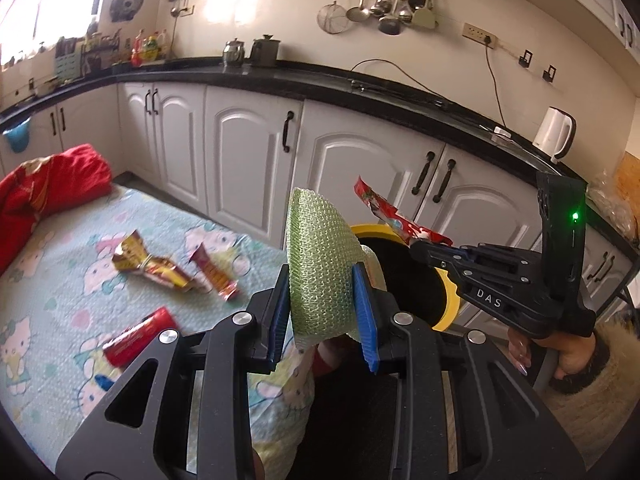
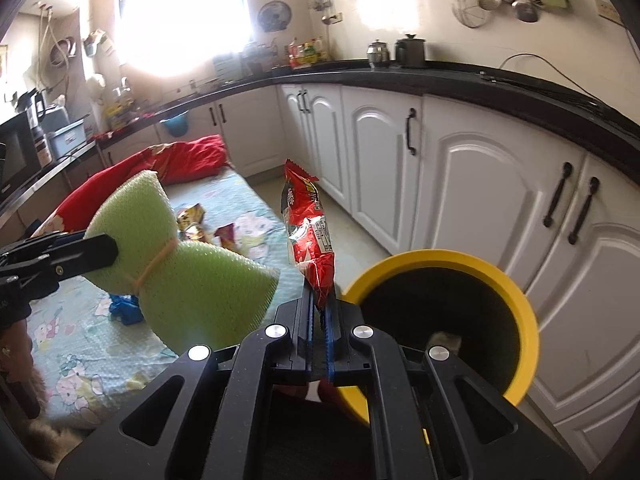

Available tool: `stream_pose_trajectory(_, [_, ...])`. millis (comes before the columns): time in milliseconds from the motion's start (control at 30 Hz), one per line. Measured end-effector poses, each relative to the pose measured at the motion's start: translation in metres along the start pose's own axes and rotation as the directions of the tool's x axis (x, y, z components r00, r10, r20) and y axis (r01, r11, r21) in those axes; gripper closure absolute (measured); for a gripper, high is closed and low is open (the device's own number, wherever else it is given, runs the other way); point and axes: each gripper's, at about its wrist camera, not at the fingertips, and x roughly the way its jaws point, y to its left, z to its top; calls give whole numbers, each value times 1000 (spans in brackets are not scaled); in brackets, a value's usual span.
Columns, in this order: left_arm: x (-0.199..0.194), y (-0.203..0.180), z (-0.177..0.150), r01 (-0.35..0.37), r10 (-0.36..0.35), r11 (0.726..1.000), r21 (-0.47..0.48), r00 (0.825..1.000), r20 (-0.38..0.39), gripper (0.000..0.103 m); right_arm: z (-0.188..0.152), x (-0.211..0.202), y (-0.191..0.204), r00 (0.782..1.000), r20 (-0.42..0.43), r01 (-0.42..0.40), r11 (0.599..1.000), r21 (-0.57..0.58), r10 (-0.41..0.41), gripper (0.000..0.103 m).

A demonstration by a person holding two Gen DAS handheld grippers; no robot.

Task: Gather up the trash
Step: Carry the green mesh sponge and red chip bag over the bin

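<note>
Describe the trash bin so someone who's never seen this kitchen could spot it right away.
Find the row of white cabinets under the black countertop. In front of them, beside the bed with the cartoon-print sheet, stands the trash bin. It is round, with a bright yellow rim and a black inside; nothing else nearby is yellow.
</note>
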Motion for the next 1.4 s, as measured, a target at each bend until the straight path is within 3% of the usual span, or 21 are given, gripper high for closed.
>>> stream_pose_trajectory(767, [56,-42,16,73,-73,997,5,997,4,80,-28,-19,-79,989,-8,146,979,141,-147,98])
stream_pose_trajectory(1400, [114,-65,18,102,-102,995,-5,994,-39,79,-49,-5,-113,979,-77,203,956,214,-191,98])
